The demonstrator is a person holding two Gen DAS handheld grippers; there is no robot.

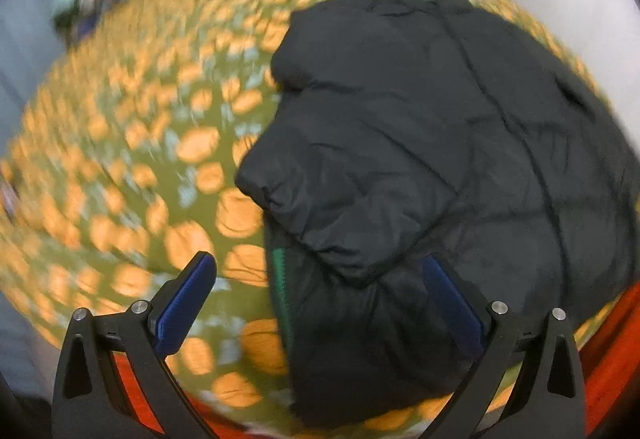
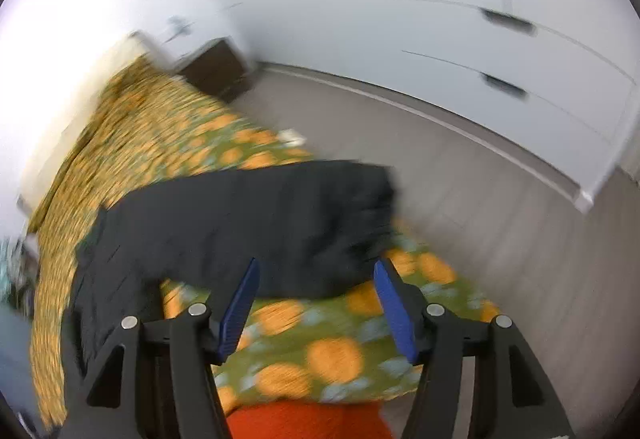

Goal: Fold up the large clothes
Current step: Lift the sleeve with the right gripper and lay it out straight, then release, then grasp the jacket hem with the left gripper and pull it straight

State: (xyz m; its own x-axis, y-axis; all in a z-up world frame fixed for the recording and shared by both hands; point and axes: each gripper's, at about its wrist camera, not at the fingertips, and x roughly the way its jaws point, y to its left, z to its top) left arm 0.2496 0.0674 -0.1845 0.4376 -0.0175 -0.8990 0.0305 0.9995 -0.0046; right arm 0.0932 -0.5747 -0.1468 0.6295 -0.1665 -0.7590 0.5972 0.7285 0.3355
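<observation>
A black padded jacket (image 1: 420, 143) lies on a bed covered with a green sheet printed with orange rounds (image 1: 160, 167). In the left wrist view the jacket fills the right half of the picture, collar end away from the camera, a seam running down its length. One sleeve (image 1: 320, 199) is folded across the body, its cuff end toward the camera. A green strip (image 1: 280, 279) shows along the jacket's near left edge.

The left gripper (image 1: 320, 283) points steeply down over the near end of the jacket. Its jaws stand wide open — the left blue pad over the bare sheet, the right one over black fabric. Nothing is clamped between them; whether the pads touch the cloth cannot be told.

In the right wrist view the jacket (image 2: 248, 223) lies crosswise on the bed, one end reaching the bed's right edge by the grey floor (image 2: 480, 207). The right gripper (image 2: 316, 287) has its jaws partly open, the blue pads apart with only the jacket's near edge and patterned sheet seen between them. It grips nothing.

An orange-red cloth (image 2: 308, 421) shows at the bottom of both views, below the grippers. Beyond the bed stand a dark bedside cabinet (image 2: 214, 69) and white wardrobe doors with dark handles (image 2: 508, 21). Both pictures are blurred.
</observation>
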